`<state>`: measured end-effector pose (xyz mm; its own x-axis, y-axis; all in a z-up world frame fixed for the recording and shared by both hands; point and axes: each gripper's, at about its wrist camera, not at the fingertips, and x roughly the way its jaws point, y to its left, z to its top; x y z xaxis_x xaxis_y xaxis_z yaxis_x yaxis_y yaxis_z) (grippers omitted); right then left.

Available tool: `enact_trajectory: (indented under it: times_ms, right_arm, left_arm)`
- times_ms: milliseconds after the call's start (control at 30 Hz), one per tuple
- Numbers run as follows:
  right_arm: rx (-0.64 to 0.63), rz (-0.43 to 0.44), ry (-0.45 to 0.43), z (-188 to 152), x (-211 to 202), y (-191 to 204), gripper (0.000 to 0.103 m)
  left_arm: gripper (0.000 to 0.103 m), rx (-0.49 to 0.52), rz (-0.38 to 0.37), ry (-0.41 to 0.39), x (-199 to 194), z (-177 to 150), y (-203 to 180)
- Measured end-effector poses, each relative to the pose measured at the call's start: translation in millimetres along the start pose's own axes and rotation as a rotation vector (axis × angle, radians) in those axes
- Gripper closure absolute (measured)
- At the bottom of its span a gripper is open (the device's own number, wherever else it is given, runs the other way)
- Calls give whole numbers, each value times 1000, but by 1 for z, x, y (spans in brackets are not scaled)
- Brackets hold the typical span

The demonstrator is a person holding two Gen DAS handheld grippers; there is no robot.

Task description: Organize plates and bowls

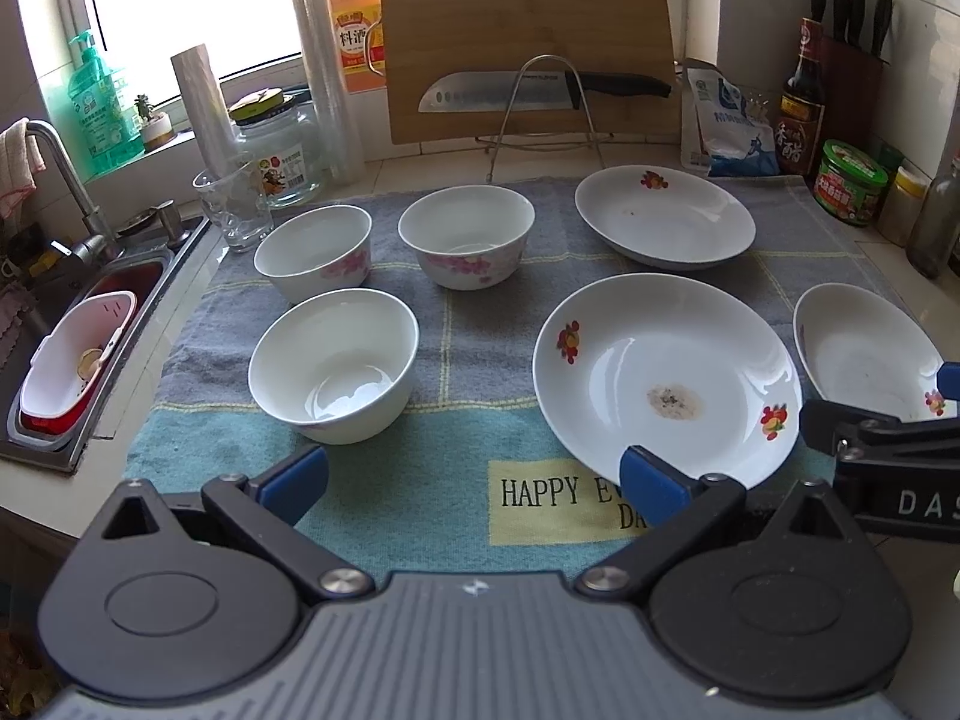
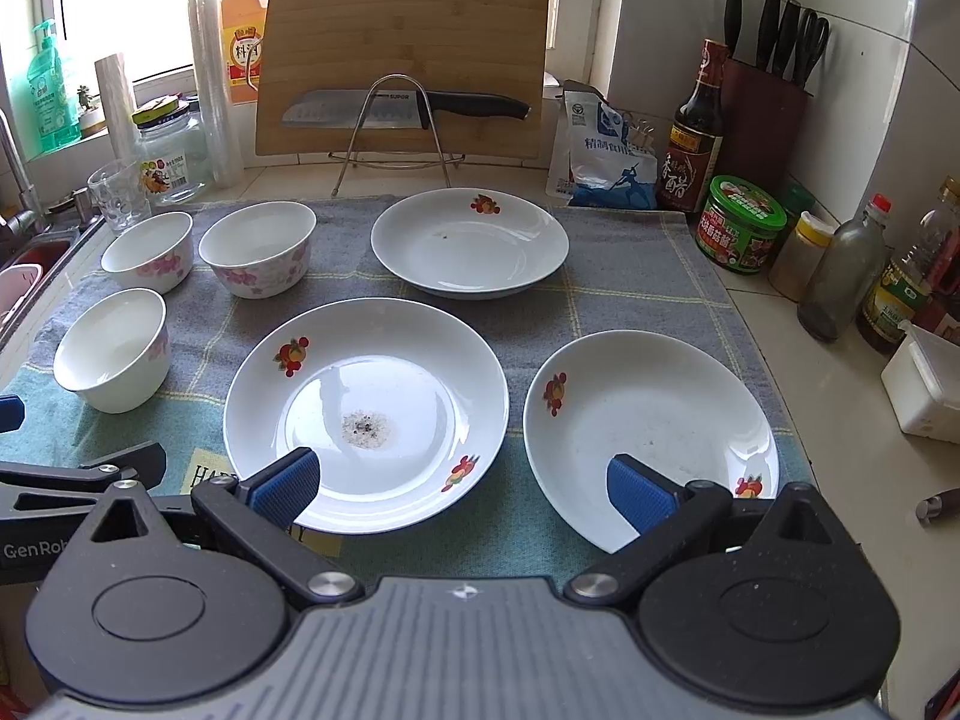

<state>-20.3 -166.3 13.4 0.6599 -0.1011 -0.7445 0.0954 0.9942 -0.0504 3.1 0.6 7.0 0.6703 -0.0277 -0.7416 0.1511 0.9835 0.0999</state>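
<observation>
On the towel [image 2: 600,300] we hold left gripper [image 1: 474,480] and right gripper [image 2: 462,480] spread wide, grasping nothing, above three plates [image 2: 366,408] beside three bowls [image 1: 333,363], knife rack [image 2: 396,120] behind.

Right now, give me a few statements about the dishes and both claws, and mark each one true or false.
1. Three bowls sit on the towel. True.
2. The middle plate is spotless. False: a speckled residue marks its centre.
3. The left claw is open. True.
4. The right claw grips a plate. False: it is open, holding nothing.
5. The knife lies on the towel. False: it rests on a wire rack by the cutting board.
</observation>
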Motion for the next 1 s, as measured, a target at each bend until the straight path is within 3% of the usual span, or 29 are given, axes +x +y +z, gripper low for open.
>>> enact_trajectory:
  times_ms: [1000]
  right_arm:
    - [-7,-3,-4,1,-2,6,0]
  left_arm:
    - [1,20,-10,0,4,5,4]
